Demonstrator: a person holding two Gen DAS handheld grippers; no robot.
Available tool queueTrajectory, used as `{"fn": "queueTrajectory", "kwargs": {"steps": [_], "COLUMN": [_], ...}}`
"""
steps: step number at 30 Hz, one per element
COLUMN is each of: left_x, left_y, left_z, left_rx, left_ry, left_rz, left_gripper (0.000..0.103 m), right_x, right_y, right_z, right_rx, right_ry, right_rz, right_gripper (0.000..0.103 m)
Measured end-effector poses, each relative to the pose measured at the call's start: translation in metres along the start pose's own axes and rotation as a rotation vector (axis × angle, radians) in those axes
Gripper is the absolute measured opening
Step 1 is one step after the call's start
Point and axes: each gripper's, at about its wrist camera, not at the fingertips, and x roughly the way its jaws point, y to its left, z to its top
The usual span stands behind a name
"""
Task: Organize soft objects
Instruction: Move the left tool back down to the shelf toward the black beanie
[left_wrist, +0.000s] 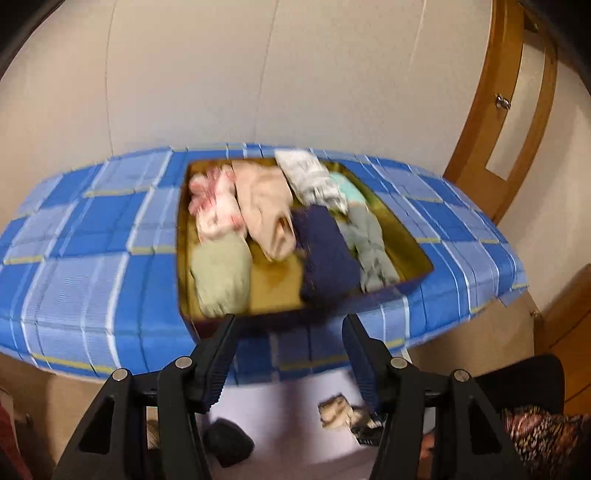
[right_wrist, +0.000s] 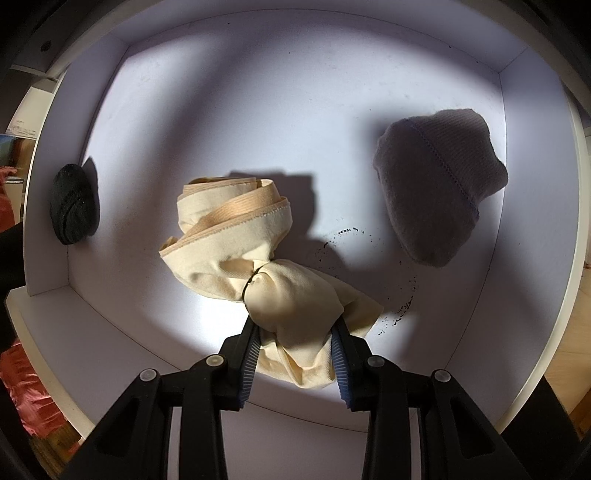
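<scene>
The right gripper (right_wrist: 295, 334) fingers (right_wrist: 249, 347) pinch a cream cloth bundle (right_wrist: 258, 273) mid-drawer (right_wrist: 258, 92); a black roll (right_wrist: 74, 205) against the left wall, a grey bundle (right_wrist: 439, 188) near the right wall.

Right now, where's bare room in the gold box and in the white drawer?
Gold box: bare floor between the olive bundle and the navy bundle; the far half is crowded. White drawer: the far floor is bare, beyond the cream cloth and between black roll and grey sock.

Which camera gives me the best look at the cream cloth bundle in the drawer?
The right wrist view: the cream cloth bundle fills the middle, sharp, with the right gripper shut on its lower end. The left wrist view shows it only as a small blurred scrap low between the left gripper's fingers.
</scene>
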Motion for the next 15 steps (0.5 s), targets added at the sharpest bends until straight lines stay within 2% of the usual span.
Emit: {"fn": "queueTrajectory", "kwargs": {"steps": [5,10,15], "left_x": [0.026,0.066,0.112], "left_y": [0.0,0.009,0.023], "left_z": [-0.036,-0.077,-0.116], "left_rx": [-0.051,-0.13,-0.177], "left_ry": [0.087,0.227,0.394], "left_rz": [-0.02,-0.011,0.082], "left_gripper": [0.058,0.058,0.058], "right_x": [0.001,0.001,0.001], "right_y": [-0.001,-0.004,-0.005], "right_z": [0.0,0.003,0.003], "right_rx": [0.005,0.012,0.012], "right_ry": [0.003,0.002,0.003], "right_rz": [0.004,0.009,0.01], "right_gripper": [0.037,0.037,0.037]}}
